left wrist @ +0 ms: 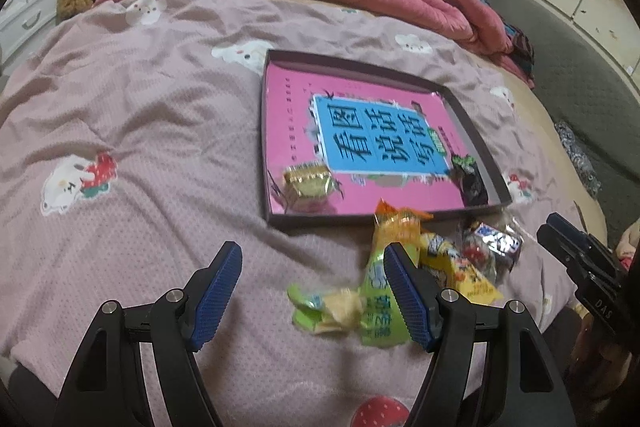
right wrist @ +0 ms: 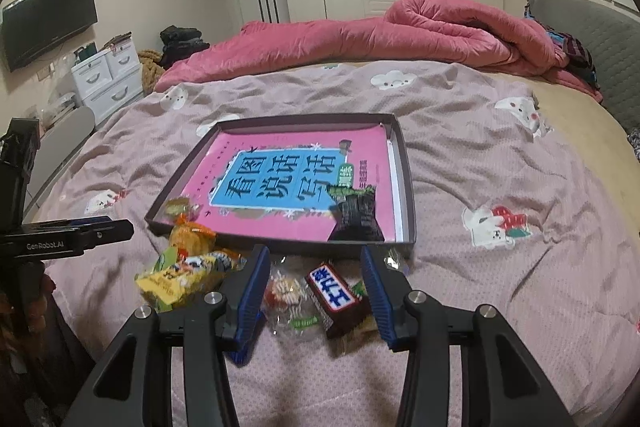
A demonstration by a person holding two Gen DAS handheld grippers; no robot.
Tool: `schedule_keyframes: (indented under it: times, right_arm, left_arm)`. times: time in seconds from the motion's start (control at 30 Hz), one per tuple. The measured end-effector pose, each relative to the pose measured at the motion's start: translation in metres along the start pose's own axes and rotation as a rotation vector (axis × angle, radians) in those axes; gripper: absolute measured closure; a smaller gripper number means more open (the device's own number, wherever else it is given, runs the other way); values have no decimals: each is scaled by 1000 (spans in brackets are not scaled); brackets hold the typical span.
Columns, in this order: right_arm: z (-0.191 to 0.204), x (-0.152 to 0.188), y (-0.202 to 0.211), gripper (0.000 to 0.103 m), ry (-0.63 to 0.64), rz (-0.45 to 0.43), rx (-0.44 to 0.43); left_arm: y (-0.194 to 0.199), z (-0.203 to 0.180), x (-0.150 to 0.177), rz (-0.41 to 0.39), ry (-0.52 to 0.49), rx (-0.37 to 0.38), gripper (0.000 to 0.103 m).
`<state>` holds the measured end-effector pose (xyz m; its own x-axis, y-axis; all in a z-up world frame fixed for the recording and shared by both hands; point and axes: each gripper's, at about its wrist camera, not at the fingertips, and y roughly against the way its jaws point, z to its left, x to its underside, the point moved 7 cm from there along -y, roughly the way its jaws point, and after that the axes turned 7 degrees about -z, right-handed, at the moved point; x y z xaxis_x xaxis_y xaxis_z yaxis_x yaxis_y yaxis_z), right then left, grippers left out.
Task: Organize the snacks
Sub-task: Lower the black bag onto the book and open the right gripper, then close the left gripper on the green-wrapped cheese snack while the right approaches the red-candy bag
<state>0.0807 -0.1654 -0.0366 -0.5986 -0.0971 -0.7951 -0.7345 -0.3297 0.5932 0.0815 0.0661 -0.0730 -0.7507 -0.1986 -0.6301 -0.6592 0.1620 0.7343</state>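
Two sets of fingers spread and empty, left gripper (left wrist: 314, 297) above the green packet (left wrist: 374, 303), right gripper (right wrist: 316, 301) straddling the brown chocolate bar (right wrist: 335, 297) just short of the tray (right wrist: 404, 163); light, crinkly, slippery, probably best pinched mid-body

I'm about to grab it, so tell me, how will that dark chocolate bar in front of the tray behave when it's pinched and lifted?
The chocolate bar looks blocky, so it will likely stay stiff between the right claw pads. Its glossy wrapper may slip a little. It lies on a crinkly clear-wrapped snack, which might shift or drag along.
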Motion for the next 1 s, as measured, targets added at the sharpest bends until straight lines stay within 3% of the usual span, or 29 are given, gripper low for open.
schedule_keyframes:
  times: [1.0]
  right_arm:
    - [29,34,-25,56,76,129,-95]
  left_arm:
    - [-25,-15,50,196,-3,65,27]
